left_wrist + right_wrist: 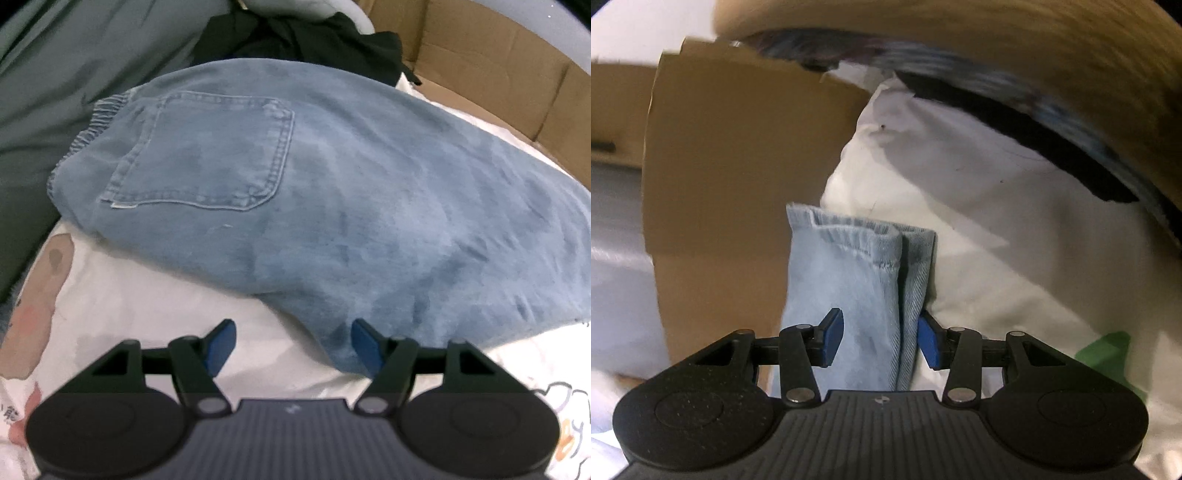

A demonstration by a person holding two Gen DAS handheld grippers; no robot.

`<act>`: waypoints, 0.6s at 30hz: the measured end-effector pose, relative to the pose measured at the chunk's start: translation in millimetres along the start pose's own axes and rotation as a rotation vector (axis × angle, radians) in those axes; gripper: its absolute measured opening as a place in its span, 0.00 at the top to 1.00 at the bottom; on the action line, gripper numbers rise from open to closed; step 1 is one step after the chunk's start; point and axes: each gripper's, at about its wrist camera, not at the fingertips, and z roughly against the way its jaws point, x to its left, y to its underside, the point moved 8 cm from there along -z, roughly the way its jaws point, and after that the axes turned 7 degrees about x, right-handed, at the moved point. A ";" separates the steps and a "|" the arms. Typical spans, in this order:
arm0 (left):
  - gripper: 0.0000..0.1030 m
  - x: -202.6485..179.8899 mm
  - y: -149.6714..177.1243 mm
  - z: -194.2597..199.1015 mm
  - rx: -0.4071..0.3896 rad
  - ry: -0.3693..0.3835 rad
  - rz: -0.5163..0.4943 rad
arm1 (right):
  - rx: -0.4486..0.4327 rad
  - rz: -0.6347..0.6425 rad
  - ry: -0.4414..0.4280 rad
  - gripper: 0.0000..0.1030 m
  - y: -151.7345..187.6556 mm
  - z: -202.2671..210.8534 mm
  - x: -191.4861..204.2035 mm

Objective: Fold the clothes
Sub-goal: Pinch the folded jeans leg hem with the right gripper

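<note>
Light blue jeans [332, 192] lie on the white printed bedsheet [140, 295], back pocket [207, 155] up and elastic waistband at the left. My left gripper [293, 347] hovers open at their near edge; the denim reaches only the right pad [364, 345], and sheet shows across the rest of the gap. In the right wrist view a doubled jeans leg [849, 280] with its hem at the top fills the space between the blue pads [833, 338]. My right gripper [881, 341] is shut on that leg, which stands up in front of the camera.
A grey-green blanket [55, 92] lies at the left and dark clothes [303, 37] sit behind the jeans. A cardboard box [498, 66] stands at the back right; its flap [738, 166] is close on the left of my right gripper. White bedding [1015, 221] lies beyond.
</note>
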 end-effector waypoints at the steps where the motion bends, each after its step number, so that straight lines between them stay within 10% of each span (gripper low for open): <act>1: 0.31 -1.0 -0.8 -0.1 0.002 -0.003 -0.005 | -0.004 -0.006 -0.012 0.53 -0.4 0.2 -0.6; 7: 0.31 -10.0 -7.3 -2.2 0.000 0.001 -0.013 | -0.023 -0.016 -0.066 0.81 -3.5 10.7 4.5; 18: 0.31 -10.4 1.3 -4.1 0.035 0.029 0.052 | 0.009 0.034 -0.038 0.80 -8.8 0.9 10.5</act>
